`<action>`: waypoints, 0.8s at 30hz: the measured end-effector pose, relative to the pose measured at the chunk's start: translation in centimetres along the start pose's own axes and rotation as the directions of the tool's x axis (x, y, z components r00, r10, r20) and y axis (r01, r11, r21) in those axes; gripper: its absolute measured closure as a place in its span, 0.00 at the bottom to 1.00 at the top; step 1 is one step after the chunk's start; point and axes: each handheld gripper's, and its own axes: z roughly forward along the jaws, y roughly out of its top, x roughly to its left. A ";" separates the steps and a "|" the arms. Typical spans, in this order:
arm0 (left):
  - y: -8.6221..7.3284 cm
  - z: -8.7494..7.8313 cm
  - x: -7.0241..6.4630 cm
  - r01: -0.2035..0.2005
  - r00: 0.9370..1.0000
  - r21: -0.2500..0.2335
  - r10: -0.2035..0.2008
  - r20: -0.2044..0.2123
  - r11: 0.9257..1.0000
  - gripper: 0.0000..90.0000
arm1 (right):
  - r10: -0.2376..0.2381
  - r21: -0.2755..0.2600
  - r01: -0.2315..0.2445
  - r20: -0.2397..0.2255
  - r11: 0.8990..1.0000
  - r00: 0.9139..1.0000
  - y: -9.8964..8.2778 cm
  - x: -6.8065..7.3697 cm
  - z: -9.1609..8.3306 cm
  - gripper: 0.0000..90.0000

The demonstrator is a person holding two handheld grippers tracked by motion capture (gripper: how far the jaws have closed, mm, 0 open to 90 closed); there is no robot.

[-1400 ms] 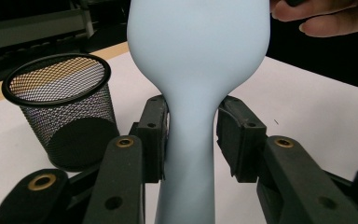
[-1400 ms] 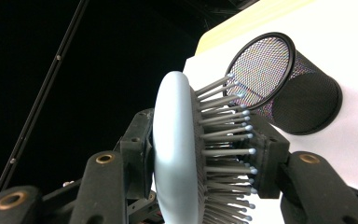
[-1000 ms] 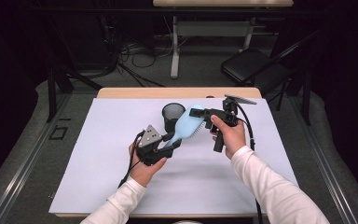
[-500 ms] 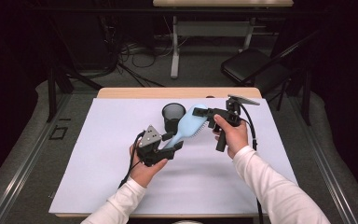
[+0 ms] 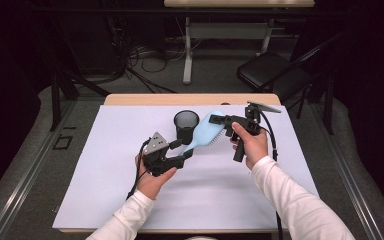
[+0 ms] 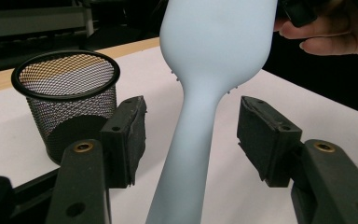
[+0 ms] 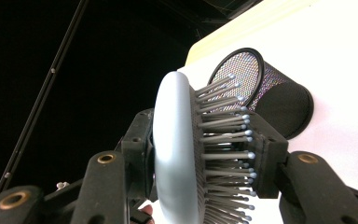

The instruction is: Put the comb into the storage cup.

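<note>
Hairbrush, pale blue: held above the table's far middle, beside mesh cup. Right gripper clamped its head; left gripper jaws, just opening, stood clear around its handle.

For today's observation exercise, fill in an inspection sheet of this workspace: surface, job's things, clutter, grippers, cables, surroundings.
Surface: white sheet covering a wooden table.
Job's things: light blue hairbrush held above the sheet; black mesh cup upright beside it.
Clutter: nothing seen.
Grippers: left gripper has just been opening, pads clear of the handle between them; right gripper shut on the brush head.
Cables: one trailing from each gripper; more on the floor.
Surroundings: dark room, chair, another table behind.
</note>
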 end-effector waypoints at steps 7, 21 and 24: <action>0.1 -0.1 0.3 0.027 1.000 -0.014 -0.027 -0.005 1.000 0.45 | -0.006 -0.004 0.006 0.001 1.000 1.000 0.0 0.0 0.0 0.57; 0.3 -0.6 2.2 -0.019 0.997 -0.039 0.016 -0.078 0.999 0.43 | -0.020 -0.013 0.020 0.007 1.000 1.000 0.1 0.0 -0.1 0.57; 0.2 -0.8 2.7 0.013 0.996 -0.036 -0.016 -0.086 0.999 0.42 | -0.032 -0.006 0.033 0.014 0.999 0.999 0.1 0.2 -0.1 0.57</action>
